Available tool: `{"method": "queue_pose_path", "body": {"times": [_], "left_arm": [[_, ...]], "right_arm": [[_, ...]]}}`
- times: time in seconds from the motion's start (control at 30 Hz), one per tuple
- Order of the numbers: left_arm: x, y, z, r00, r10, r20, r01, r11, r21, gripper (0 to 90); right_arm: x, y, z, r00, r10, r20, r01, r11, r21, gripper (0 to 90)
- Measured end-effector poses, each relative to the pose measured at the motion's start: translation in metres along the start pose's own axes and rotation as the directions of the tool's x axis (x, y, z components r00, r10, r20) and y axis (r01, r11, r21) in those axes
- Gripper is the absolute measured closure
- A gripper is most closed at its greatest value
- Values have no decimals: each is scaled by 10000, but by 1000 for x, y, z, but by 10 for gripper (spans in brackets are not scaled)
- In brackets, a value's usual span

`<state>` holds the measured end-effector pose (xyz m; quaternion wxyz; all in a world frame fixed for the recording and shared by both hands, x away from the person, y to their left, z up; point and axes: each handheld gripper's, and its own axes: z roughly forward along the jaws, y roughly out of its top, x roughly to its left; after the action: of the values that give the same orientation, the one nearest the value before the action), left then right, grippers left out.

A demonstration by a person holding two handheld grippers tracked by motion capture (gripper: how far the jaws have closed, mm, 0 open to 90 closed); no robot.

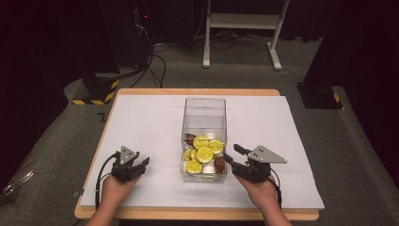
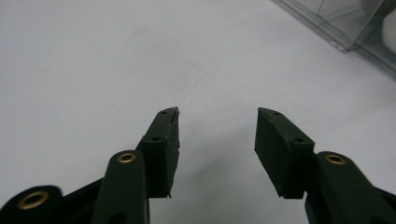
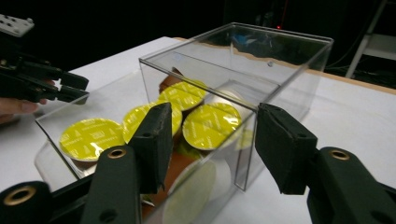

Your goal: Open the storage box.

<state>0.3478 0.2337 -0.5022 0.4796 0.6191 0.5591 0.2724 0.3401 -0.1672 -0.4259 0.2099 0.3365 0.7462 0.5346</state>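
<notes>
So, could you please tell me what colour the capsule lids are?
The capsule lids are yellow, clearest in the right gripper view.

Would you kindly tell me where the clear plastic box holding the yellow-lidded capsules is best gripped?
Grip the clear plastic box by its thin upright side walls near the top rim, one gripper from each side; it is too wide for one pair of jaws, and its top looks open.

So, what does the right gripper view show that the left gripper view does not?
The right gripper view alone shows the yellow-lidded capsules inside the clear box, and the left tool beyond it, with fingers of the hand holding it. The left gripper view alone shows a wide bare stretch of the white table cover. Both show a tool's open black jaws with nothing between them, the right tool among them, and part of the box.
</notes>
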Motion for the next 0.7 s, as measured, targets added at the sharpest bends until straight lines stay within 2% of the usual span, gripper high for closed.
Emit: {"method": "queue_pose_path", "body": {"times": [0.1,0.13,0.3,0.33,0.4,0.47,0.53,0.63,0.7], "left_arm": [[5,-3,1,9997,151,-170,-149,9998,124,486],[6,-5,4,9998,-14,-186,17,9999,115,484],[10,-10,7,9996,281,-53,-277,9976,642,465],[9,-11,9,9999,-118,-47,119,9991,401,464],[14,-10,7,9998,-184,12,183,9978,639,456],[15,-10,8,9991,-413,-7,413,9972,630,439],[16,-9,9,9984,-571,-32,572,9964,619,414],[16,-9,9,9986,-524,-46,526,9966,633,412],[16,-9,9,9986,-475,-236,488,9969,615,378]], "right_arm": [[4,6,3,9999,-59,-136,61,9999,129,407],[5,8,5,9999,-47,-137,49,9998,166,403],[10,14,12,9999,-90,-140,96,9992,382,433],[11,15,14,9998,-38,-191,46,9992,406,448],[12,15,16,9993,24,-368,-9,9992,394,491],[12,16,19,9984,175,-530,-149,9987,495,508],[14,16,21,9983,45,-574,-14,9985,538,510],[17,18,22,9979,-170,-624,213,9975,681,524],[17,19,23,9973,-301,-666,346,9971,676,526]]}}
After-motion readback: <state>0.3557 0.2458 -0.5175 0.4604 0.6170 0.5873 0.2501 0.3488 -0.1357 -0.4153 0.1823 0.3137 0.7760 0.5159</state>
